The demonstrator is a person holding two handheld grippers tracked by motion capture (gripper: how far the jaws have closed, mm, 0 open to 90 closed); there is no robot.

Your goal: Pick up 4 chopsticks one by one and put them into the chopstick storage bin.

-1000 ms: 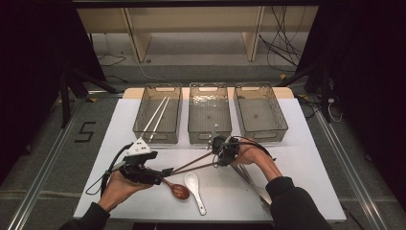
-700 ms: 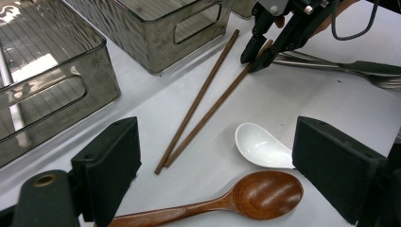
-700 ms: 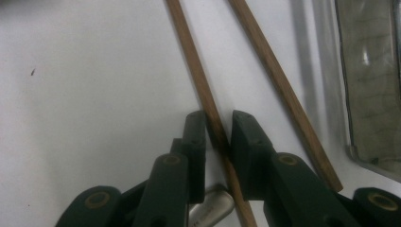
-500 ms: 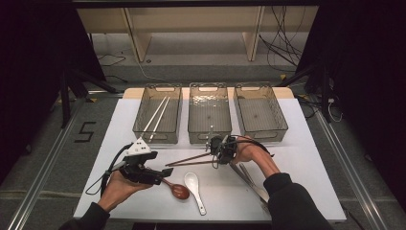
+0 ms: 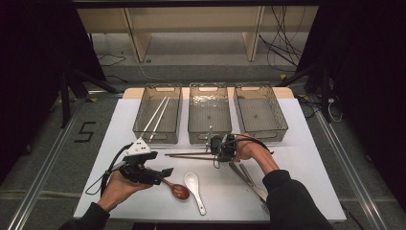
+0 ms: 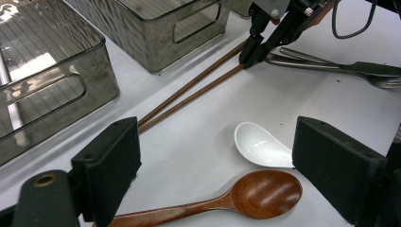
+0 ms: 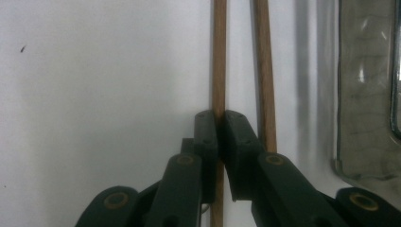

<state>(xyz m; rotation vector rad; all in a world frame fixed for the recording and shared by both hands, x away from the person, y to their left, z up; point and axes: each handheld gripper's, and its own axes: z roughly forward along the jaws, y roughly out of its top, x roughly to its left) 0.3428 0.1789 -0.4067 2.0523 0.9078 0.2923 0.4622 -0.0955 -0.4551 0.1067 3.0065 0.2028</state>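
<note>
Brown chopstick pinched near one end between the fingers of the right gripper, lying flat on the white worktop, not yet lifted. Fingers just drawn together onto it, with almost no gap left. Second brown chopstick just beside the fingers on the bin side, parallel to the held one, outside the grip; whether it touches the outer finger, hard to tell.

Beyond the fingertips in the high view, both sticks stretching away toward the left gripper. Close behind the right gripper, metal cutlery lying loose. Fingers of the left gripper spread wide, holding nothing, poised over a wooden spoon, with a white spoon just beyond it.

Farther out, past the right gripper, three clear bins in a row: left bin with a pair of pale chopsticks already inside, middle bin and right bin apparently bare.

Judged from this: sorting barely begun. One pair stowed, one brown stick just gripped. Still ahead: lifting and binning that stick, then its twin, both spoons and the metal pieces.
</note>
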